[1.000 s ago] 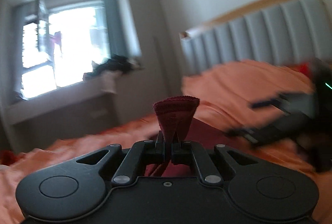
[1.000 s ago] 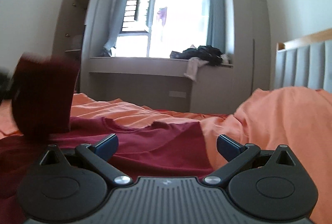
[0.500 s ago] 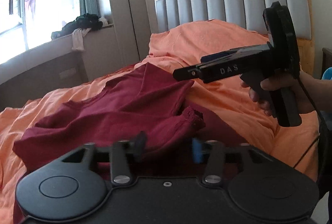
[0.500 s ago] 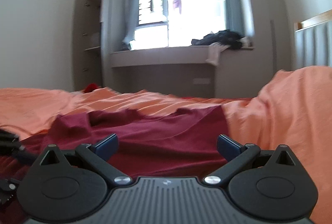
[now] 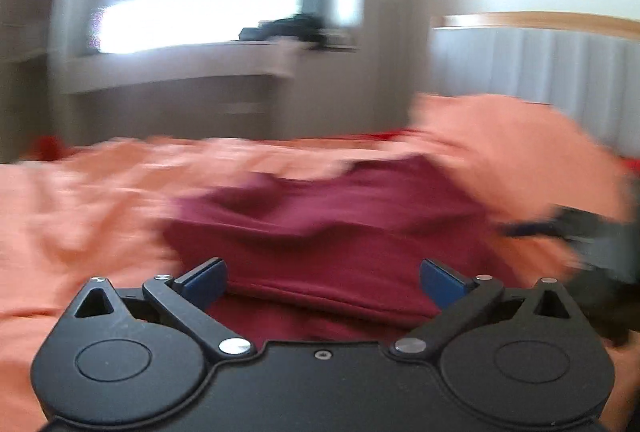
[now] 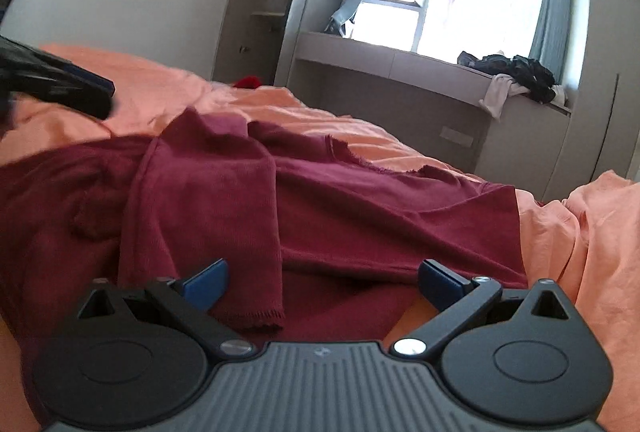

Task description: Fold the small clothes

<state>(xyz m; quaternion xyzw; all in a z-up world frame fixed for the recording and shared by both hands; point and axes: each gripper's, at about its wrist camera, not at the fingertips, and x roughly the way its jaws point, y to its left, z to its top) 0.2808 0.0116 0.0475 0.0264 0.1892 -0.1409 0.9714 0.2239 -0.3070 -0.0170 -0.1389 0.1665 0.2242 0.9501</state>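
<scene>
Left gripper (image 5: pixel 322 278) jaws opening, spread wide, pads clear of cloth. Right gripper (image 6: pixel 322 280) jaws wide apart, gripping nothing. Maroon shirt (image 6: pixel 360 200) lies crumpled just ahead of both, one sleeve (image 6: pixel 208 212) folded across the body, on an orange bedsheet (image 6: pixel 600 232). Left view blurred; headboard (image 5: pixel 532 60) probably padded.

The right tool (image 6: pixel 322 284) is hovering low over a maroon shirt (image 6: pixel 360 216), its blue pads standing wide apart and gripping nothing. The shirt is lying rumpled on an orange bedsheet (image 6: pixel 600 232), one sleeve (image 6: pixel 208 216) folded across its body. The left tool (image 6: pixel 80 88) is poking in at upper left.
</scene>
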